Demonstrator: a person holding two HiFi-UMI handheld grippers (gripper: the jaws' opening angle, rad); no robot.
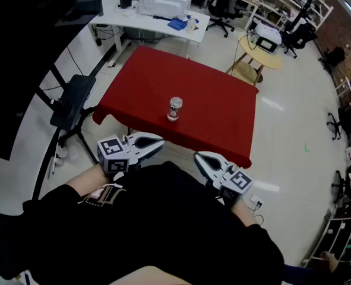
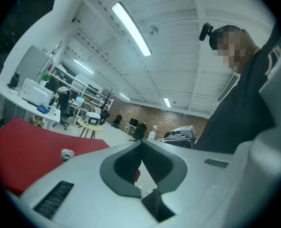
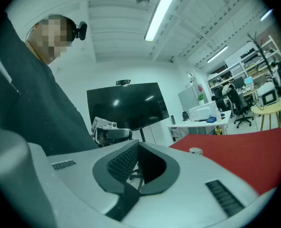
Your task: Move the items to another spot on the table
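A small silver can with a red band stands upright near the middle of the red-covered table. It also shows small in the left gripper view and in the right gripper view. My left gripper hangs off the table's near edge, close to my body, shut and holding nothing; its jaws meet in its own view. My right gripper sits just before the near edge as well, shut and empty, its jaws touching. Both are well short of the can.
A black stand with a tray is at the table's left. Behind the table are a white desk with a printer, a round wooden side table and office chairs. A large dark screen is in the right gripper view.
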